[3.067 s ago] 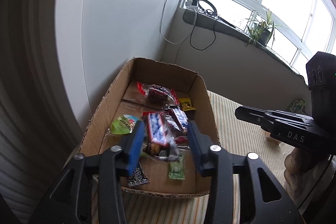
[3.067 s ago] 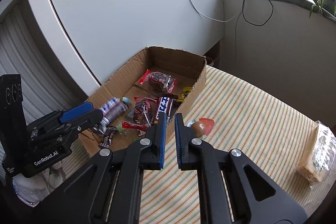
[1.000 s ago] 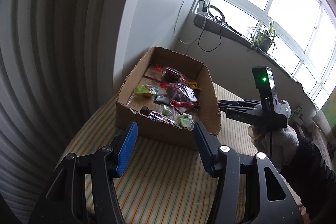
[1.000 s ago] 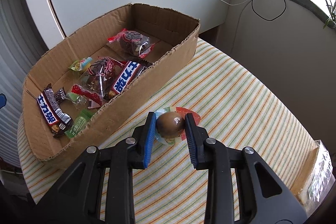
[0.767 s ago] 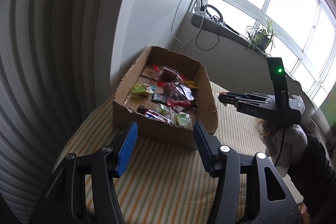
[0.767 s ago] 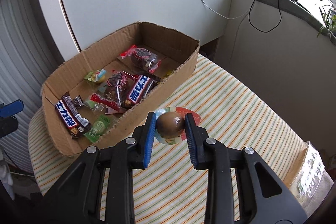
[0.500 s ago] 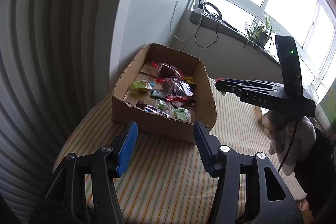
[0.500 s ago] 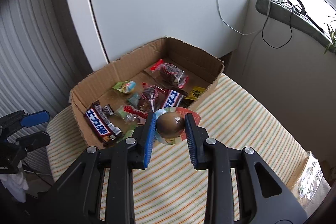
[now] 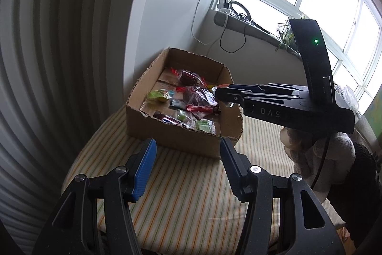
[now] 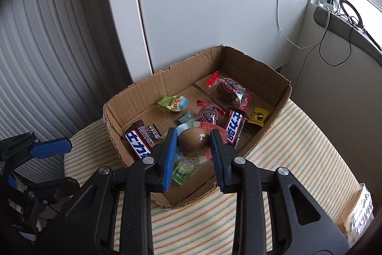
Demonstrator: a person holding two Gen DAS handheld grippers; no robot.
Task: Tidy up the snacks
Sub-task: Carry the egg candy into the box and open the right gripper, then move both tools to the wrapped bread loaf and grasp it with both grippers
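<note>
Over the cardboard box, right gripper clamps a packaged (probably marinated) egg; left gripper gapes empty.

L cam low/back, R cam above, both see box

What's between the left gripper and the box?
Only bare striped tablecloth, per the left wrist view: the left gripper hangs open, short of the box, with no snack in the gap.

Snacks in box on table
</note>
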